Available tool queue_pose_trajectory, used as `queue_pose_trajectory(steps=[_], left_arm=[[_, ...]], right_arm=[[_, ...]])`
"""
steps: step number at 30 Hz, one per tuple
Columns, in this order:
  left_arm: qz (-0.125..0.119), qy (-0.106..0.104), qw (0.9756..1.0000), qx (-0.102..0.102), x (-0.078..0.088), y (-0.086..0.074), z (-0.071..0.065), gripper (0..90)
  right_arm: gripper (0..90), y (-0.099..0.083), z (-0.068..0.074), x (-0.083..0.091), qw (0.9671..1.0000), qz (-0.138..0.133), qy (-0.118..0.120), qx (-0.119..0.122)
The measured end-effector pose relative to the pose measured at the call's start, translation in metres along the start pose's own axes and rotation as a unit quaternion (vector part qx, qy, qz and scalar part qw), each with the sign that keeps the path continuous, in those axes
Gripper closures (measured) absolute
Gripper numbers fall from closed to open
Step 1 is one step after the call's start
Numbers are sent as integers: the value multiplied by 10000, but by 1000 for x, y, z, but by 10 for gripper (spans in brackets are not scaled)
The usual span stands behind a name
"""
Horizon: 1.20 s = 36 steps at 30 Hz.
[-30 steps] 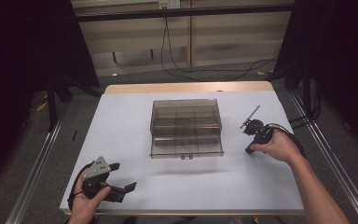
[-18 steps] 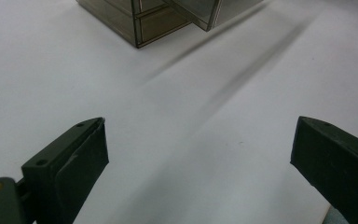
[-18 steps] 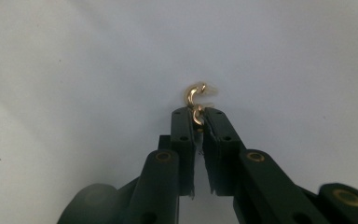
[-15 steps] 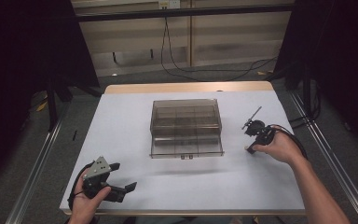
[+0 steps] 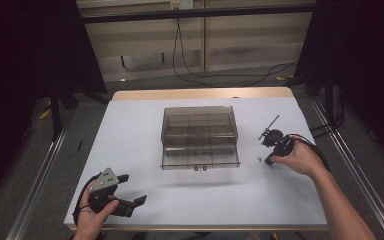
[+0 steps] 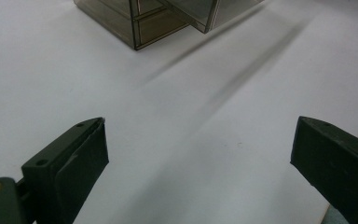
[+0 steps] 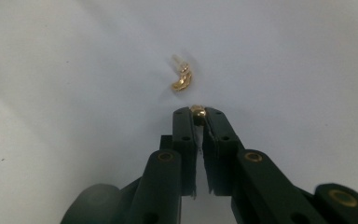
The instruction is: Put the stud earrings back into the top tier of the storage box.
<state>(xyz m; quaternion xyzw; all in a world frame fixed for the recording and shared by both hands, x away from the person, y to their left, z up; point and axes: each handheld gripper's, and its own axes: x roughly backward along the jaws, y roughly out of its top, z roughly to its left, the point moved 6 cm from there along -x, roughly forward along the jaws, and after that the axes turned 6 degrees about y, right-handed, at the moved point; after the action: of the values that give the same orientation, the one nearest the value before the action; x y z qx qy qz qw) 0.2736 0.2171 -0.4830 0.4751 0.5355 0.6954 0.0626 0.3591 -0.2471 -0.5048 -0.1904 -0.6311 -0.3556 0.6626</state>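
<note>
A small gold piece (image 7: 197, 110) is pinched at the very tips of my right gripper (image 7: 198, 115), whose jaws stand almost together on the white table top. A second gold piece (image 7: 182, 79), curved and with a pale stub, lies loose just beyond the tips. From above, the right gripper (image 5: 269, 160) points down at the table to the right of the clear box, and a tiny gold speck (image 5: 258, 159) lies beside it. My left gripper (image 5: 132, 189) rests near the front left edge, open, with nothing between its jaws (image 6: 200, 126).
A clear smoky plastic box (image 5: 200, 135) with several compartments stands mid-table, its lid flap lying toward me; its corner (image 6: 168, 18) sits far ahead of the left jaws. The white table (image 5: 140, 130) has metal rails along both sides.
</note>
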Motion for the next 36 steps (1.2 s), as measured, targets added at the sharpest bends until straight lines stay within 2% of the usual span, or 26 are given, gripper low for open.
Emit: queue_pose_trajectory(steps=[4,10,13,16,27,31,36], left_arm=[[9,-6,10000,-26,0,0,-1,40],[-6,-23,10000,-21,0,0,0,39],[2,-15,10000,-30,0,0,0,40],[6,-14,10000,-30,0,0,-1,40],[8,-20,10000,-29,0,0,-1,40],[0,-19,10000,-20,-1,0,-1,40],[5,-18,10000,-32,0,0,-1,40]], right_arm=[[847,0,5,1,10000,-8,36,38],[846,3,15,1,9997,-81,82,221],[846,4,20,1,9993,-121,141,334],[846,6,26,2,9990,-157,231,347],[846,9,37,16,9968,-485,460,433],[846,11,41,21,9955,-652,503,479],[846,12,45,28,9941,-731,529,595]])
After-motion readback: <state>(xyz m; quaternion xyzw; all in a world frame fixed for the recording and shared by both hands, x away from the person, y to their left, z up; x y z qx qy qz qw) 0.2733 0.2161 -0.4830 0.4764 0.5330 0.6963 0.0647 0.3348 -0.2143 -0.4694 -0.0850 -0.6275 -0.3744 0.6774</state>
